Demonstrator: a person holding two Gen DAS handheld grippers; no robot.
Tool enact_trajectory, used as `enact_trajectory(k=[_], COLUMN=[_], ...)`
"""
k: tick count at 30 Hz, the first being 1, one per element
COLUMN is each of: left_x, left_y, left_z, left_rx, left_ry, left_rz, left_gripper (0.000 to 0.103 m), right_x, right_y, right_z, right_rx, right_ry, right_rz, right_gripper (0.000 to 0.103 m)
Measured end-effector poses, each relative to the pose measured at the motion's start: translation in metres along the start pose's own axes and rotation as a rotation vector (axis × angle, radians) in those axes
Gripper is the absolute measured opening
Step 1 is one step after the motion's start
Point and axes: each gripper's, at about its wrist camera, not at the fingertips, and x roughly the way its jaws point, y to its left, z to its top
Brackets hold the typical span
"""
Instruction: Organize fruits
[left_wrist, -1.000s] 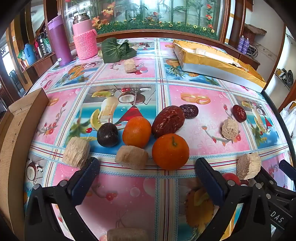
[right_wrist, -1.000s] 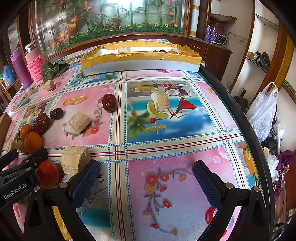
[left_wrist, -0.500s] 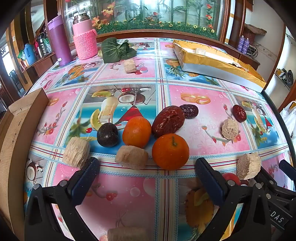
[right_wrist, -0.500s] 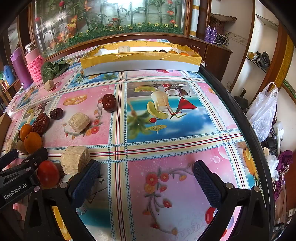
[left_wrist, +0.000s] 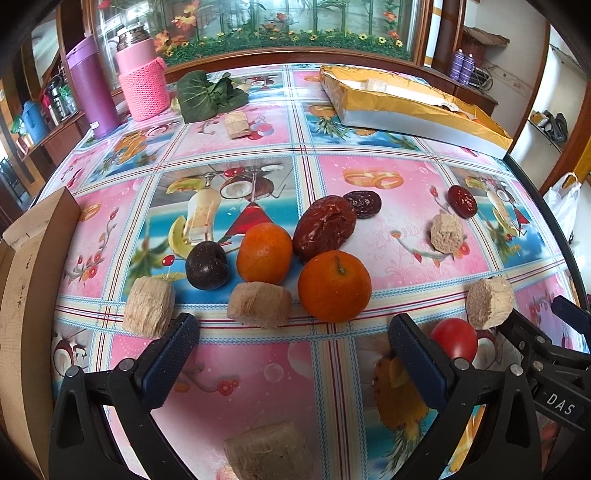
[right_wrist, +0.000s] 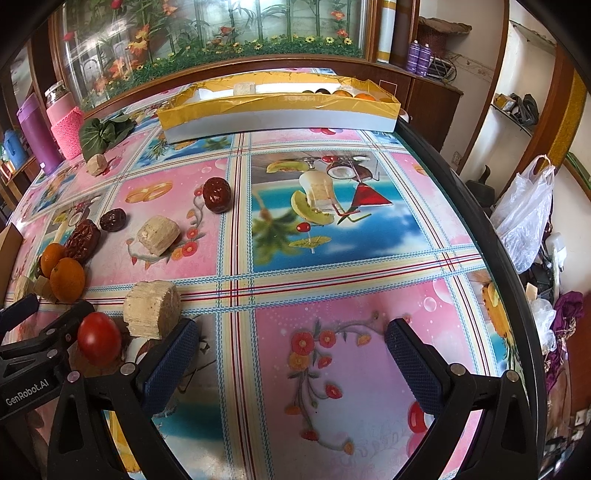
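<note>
Straight ahead of the left gripper (left_wrist: 291, 347), just past its fingertips and a little right of centre, sits the nearest orange (left_wrist: 334, 286); being round, it offers no long axis to line up with. Both jaws of that gripper stand wide apart and hold nothing. The right gripper (right_wrist: 291, 350), likewise wide open and empty, faces bare tablecloth (right_wrist: 332, 258), so the left looks nearer. A tan block (left_wrist: 259, 304) lies just left of the orange, a second orange (left_wrist: 264, 253) and a large red date (left_wrist: 325, 227) crowd behind. The gold-lined box (right_wrist: 280, 110), likely the destination, stands well apart at the far edge.
</note>
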Motion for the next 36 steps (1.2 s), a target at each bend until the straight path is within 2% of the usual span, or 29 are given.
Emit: enact_trajectory(k=[4,7,11,13,16,18,20,22,24,28,31,36], left_x=[-0.003,-0.019,-0.059,-0.085,-0.113,-0.131,-0.142,-0.15,-0.152,-0.156,-0.158,-0.159], left_y=[0.003,0.014,0.03,0.041,0.052,0.058,0.066,0.071,0.076,0.084,0.088,0.097], left_z=[-0.003,-0.011,-0.022,-0.028,-0.035,-0.04,-0.041,-0.043,-0.044,-0.05,-0.054,-0.059], left_rx=[0.034,-0.014,-0.022,-0.015,0.015,0.019,0.008,-0.003,-0.007,-0.005,-0.003,-0.025], left_ry=[0.026,0.012,-0.109,-0.185,-0.256,-0.313,-0.358,-0.38,-0.369,-0.36,-0.363,-0.353], left_rz=[-0.035,-0.083,-0.026,0.004,0.043,0.082,0.114,0.145,0.144,0.162,0.173,0.168], left_gripper=[0.103,0.101,0.102,0.102,0.102,0.102,0.102,0.102,0.102,0.102,0.102,0.102], right_x=[-0.001,0.0,-0.003,-0.016,-0.048,-0.077,-0.112,-0.139,-0.152,-0.147,-0.138,-0.129], right_y=[0.0,0.002,0.001,0.0,0.007,0.013,0.018,0.025,0.032,0.034,0.033,0.021], right_z=[0.001,0.0,-0.001,-0.003,-0.007,-0.011,-0.02,-0.032,-0.039,-0.044,-0.045,-0.058], right_rx=[0.009,0.009,0.029,0.061,0.057,0.055,0.069,0.072,0.063,0.087,0.106,0.172], right_ry=[0.022,0.017,0.025,-0.009,-0.108,-0.207,-0.345,-0.485,-0.555,-0.445,-0.374,-0.304], right_rz=[-0.011,-0.017,-0.015,0.009,0.013,0.016,0.011,-0.01,-0.001,0.084,0.088,0.136], right_gripper=[0.102,0.102,0.102,0.102,0.102,0.102,0.102,0.102,0.103,0.103,0.103,0.103])
